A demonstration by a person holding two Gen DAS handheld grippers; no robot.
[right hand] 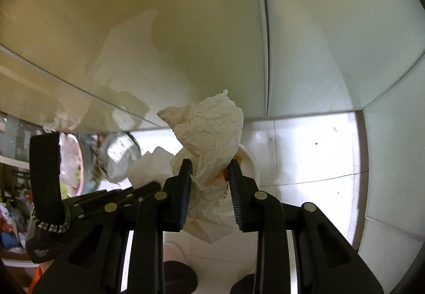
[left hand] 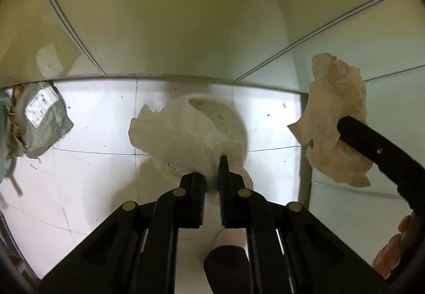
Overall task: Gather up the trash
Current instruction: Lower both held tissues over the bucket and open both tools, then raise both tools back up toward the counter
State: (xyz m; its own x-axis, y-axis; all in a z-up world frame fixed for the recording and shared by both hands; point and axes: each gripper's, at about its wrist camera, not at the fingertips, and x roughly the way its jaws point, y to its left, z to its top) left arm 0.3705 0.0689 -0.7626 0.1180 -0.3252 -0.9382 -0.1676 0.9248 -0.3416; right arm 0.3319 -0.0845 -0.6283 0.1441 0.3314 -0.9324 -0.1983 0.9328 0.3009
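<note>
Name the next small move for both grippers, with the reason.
Probably carry both toward the trash pile at left. The left gripper is shut on a white tissue, the right gripper on a stained crumpled tissue; nothing lies beneath to catch them.

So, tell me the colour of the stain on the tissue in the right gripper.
Orange-red, on the white tissue beside one finger; clearest in the right wrist view.

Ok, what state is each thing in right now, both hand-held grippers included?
Left hand-held gripper: shut on a white crumpled tissue.
Right hand-held gripper: shut on a cream crumpled tissue with orange stains.
Grey crumpled plastic bag: lying torn on the white tiled floor, held by neither.
</note>
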